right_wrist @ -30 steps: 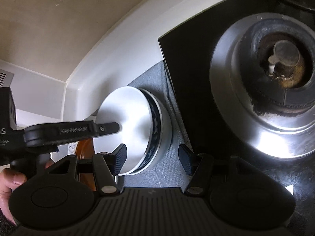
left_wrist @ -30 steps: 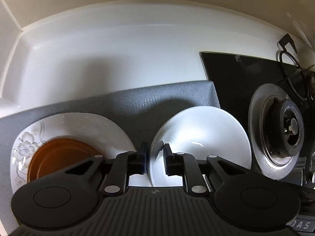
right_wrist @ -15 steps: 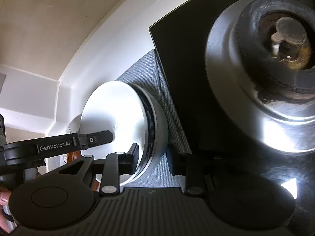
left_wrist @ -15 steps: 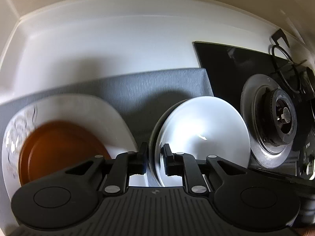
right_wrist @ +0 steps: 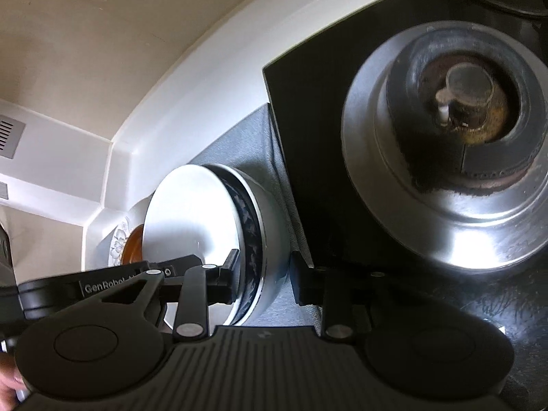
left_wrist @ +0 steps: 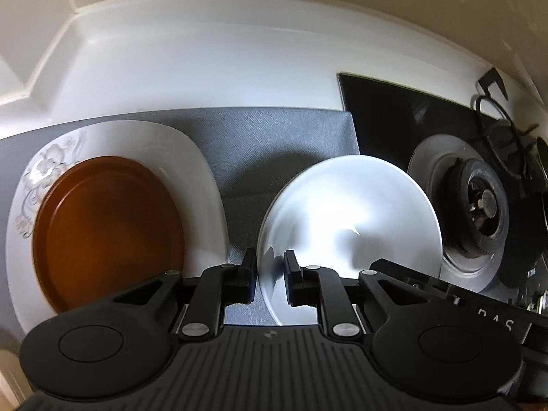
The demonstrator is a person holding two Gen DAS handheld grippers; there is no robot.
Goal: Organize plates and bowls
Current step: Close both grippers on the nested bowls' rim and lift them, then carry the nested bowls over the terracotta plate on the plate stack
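My left gripper (left_wrist: 270, 274) is shut on the near rim of a plain white dish (left_wrist: 349, 219), which is tilted up off the grey mat (left_wrist: 274, 144). In the right wrist view that white dish (right_wrist: 191, 215) rests in a white bowl with a blue-patterned band (right_wrist: 270, 239). My right gripper (right_wrist: 265, 279) is shut on the bowl's wall, one finger inside against the dish and the other outside. A brown plate (left_wrist: 109, 229) lies on a white square plate with a grey flower print (left_wrist: 191, 171) at the mat's left.
A black glass hob with a steel gas burner (right_wrist: 455, 137) borders the mat on the right. The burner (left_wrist: 479, 212) sits close beside the dish. A white counter and raised white wall edge (left_wrist: 205, 51) run behind the mat. A person's hand shows at the lower left edge (right_wrist: 7, 387).
The right gripper's jaws closed from wide apart onto the bowl's wall. The left gripper kept its hold on the white dish and shifted sideways, bringing the brown plate fuller into view.
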